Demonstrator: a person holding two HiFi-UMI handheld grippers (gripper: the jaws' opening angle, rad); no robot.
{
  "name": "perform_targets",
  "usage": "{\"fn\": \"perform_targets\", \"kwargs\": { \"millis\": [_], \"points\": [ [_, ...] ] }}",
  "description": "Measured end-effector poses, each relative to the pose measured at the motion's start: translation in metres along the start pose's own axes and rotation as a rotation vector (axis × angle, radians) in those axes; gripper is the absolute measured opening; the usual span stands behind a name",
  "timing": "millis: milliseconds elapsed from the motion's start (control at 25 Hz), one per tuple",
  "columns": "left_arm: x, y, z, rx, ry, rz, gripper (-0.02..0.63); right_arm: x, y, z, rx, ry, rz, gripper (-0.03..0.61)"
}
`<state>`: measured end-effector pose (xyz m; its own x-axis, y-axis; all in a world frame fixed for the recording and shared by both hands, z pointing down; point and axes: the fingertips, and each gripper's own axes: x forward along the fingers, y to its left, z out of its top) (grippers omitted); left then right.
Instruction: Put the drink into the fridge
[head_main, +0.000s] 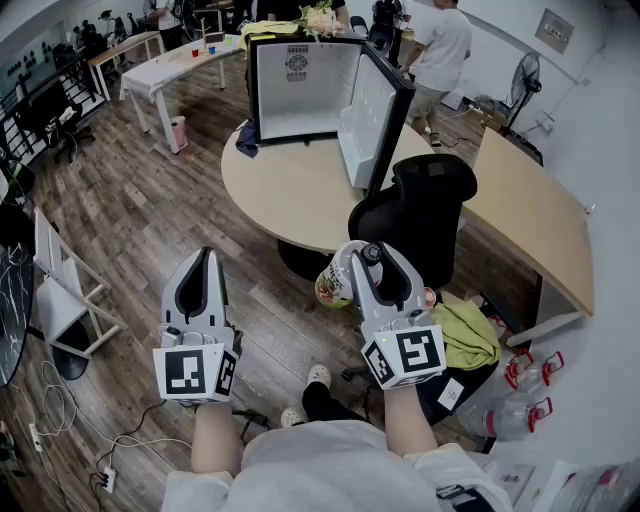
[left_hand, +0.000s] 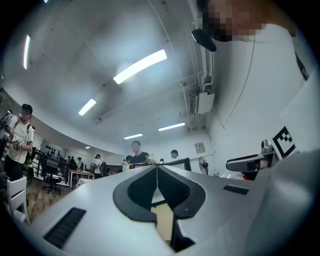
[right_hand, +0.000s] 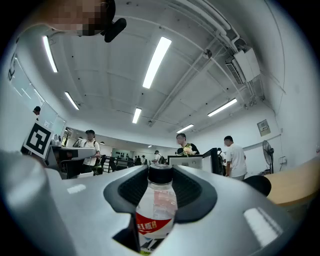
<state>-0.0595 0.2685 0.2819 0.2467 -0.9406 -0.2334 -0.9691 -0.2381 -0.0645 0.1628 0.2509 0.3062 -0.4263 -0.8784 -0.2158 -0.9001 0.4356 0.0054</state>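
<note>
Head view is showing the small black fridge (head_main: 300, 95) standing open on the round, pale wooden worktop (head_main: 285, 190). Its smooth white inside is facing the person, and its door (head_main: 378, 125) is hanging out on the side toward the black padded office chair (head_main: 415, 200). Well short of the fridge, off the worktop's near edge, the right gripper (head_main: 365, 255) is pinching the drink bottle (head_main: 335, 282). The bottle is a clear plastic cylinder with a black screw cap and a red-and-white label. In the right gripper view the curved, ribbed dark pads are pressing on either side of the bottle below the cap, which is pointing toward the fridge. The left gripper (head_main: 205, 262) is hovering about as far from the fridge, over the plank floor (head_main: 130, 220). Its smooth grey jaws are pressed together at the tips, with nothing between them.
</note>
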Motion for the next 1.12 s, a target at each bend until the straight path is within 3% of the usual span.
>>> {"fn": "perform_targets", "kwargs": {
  "millis": [560,1120],
  "points": [
    [0.016,-0.001,-0.001,0.004,-0.006,0.018,0.009,0.017,-0.014,-0.004,0.015,0.003,0.008,0.158],
    [0.083,0.005,-0.013,0.017,-0.023,0.042,0.009,0.082,-0.052,-0.017,0.043,-0.001,0.046,0.156]
  ]
}}
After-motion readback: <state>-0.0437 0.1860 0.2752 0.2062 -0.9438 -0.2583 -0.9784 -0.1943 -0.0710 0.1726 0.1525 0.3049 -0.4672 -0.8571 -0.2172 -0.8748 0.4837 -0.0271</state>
